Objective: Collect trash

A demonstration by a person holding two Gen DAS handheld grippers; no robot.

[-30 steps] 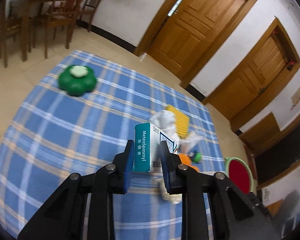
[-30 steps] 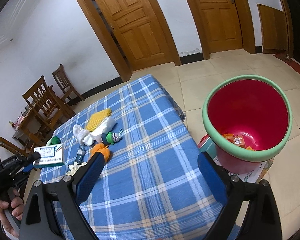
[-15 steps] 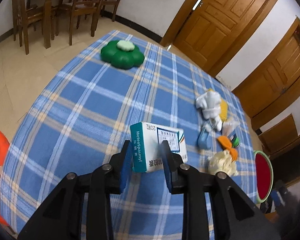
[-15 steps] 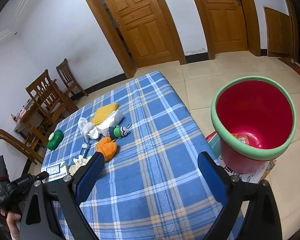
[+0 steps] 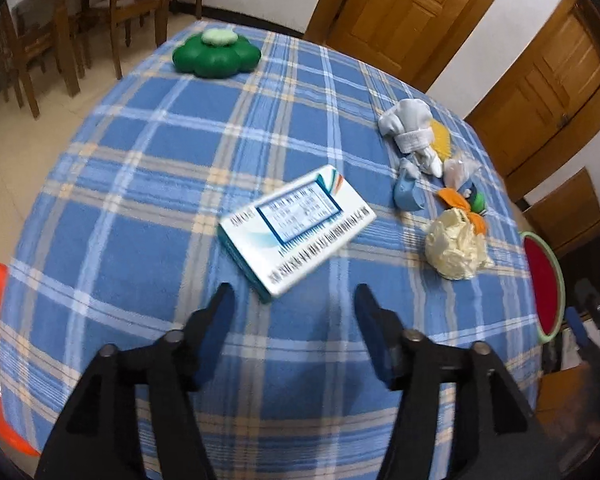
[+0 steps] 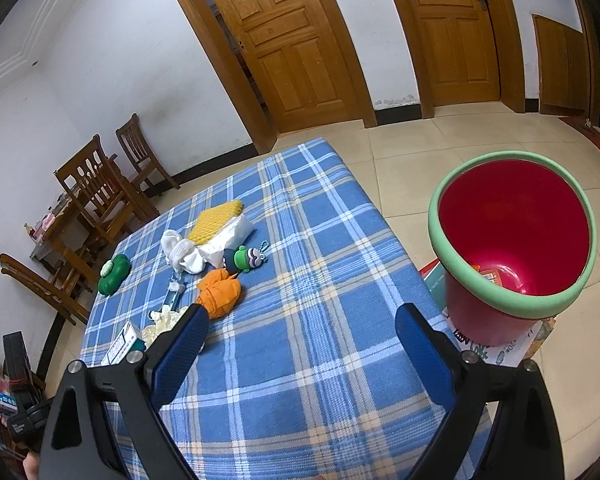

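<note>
1. Change from earlier: the left gripper [image 5: 294, 300] had the medicine box [image 5: 296, 232] clamped upright between its jaws; now the jaws are spread wide and the box lies flat on the surface, blurred, just ahead of the tips and not touching them.
2. Left jaws: wide apart, holding nothing, low centre of the left wrist view.
3. Right gripper [image 6: 300, 332]: jaws wide apart as before, empty, over the blue plaid tablecloth [image 6: 300, 280] near its lower edge.
4. Box location: centre of the left wrist view, tilted diagonally; in the right wrist view it is at lower left [image 6: 120, 342], near the cloth's left edge, beside the left finger.
5. Other trash, right side of the left wrist view: white sock [image 5: 410, 128], yellow mesh item [image 5: 442, 142], blue wrapper [image 5: 408, 192], orange cloth [image 5: 456, 200], cream crumpled glove [image 5: 456, 246], all clustered close together.
6. Green flower-shaped item [image 5: 216, 54] sits apart at upper left, near the far cloth edge.
7. Red bin with green rim [image 6: 512, 240] stands on the floor off the surface's right edge, some items in its bottom.
8. Open cloth lies between the right jaws and the trash cluster; tiled floor [image 6: 440, 152] open toward the doors.
</note>
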